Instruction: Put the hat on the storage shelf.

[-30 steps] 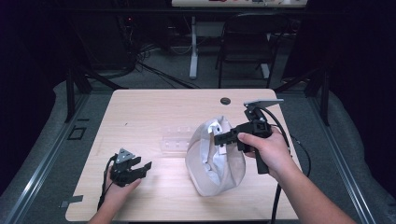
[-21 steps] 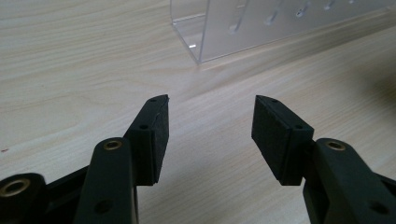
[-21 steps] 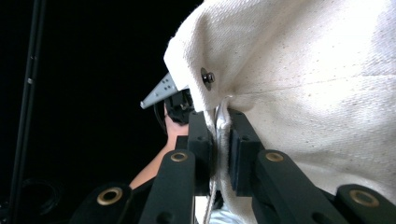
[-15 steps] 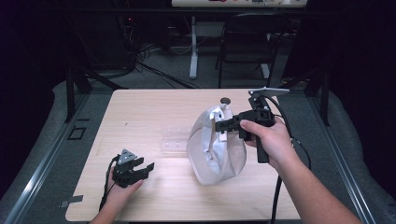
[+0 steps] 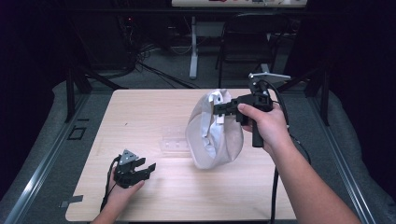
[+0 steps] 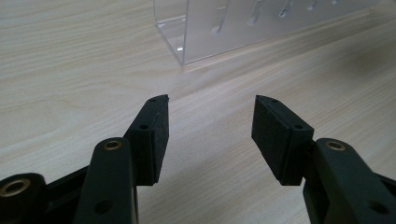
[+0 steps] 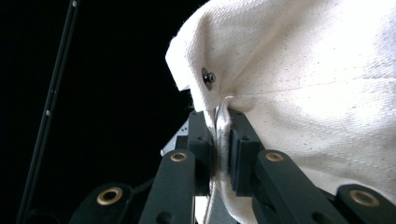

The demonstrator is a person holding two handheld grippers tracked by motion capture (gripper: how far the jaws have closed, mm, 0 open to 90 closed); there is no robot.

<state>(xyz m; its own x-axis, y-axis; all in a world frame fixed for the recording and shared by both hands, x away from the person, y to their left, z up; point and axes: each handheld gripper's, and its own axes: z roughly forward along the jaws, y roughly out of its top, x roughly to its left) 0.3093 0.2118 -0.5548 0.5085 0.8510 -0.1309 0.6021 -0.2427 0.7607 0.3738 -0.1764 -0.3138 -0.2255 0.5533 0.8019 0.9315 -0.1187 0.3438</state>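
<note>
Over at the left, the left tongs (image 5: 145, 169) are held low over the near left part of the pale wood-grain bench (image 5: 140, 112), cupped in the person's left hand (image 5: 122, 191). In the left gripper view those tongs (image 6: 210, 135) are seen spread wide apart with nothing between the black pads, just bare bench under them.

A bit further in, a clear plastic rack with a row of slots (image 5: 175, 140) is seen lying on the bench around the middle. Its near corner (image 6: 233, 28) is caught just ahead of the left tongs, well apart from them.

Right beside the rack, partly in front of it, a white fabric bag-like thing with a rounded bottom (image 5: 212, 135) is held up, its lower end looking to be at or just above the bench; which one can't be told.

On the right, the right tongs (image 5: 218, 108) are gripped by the right hand (image 5: 266, 126) and are clamped on the bag's upper edge. In the right gripper view the tongs (image 7: 220, 140) are pinched tight on a fold of the white cloth (image 7: 327, 93), just below a small dark metal stud (image 7: 208, 77) on a flap.
</note>
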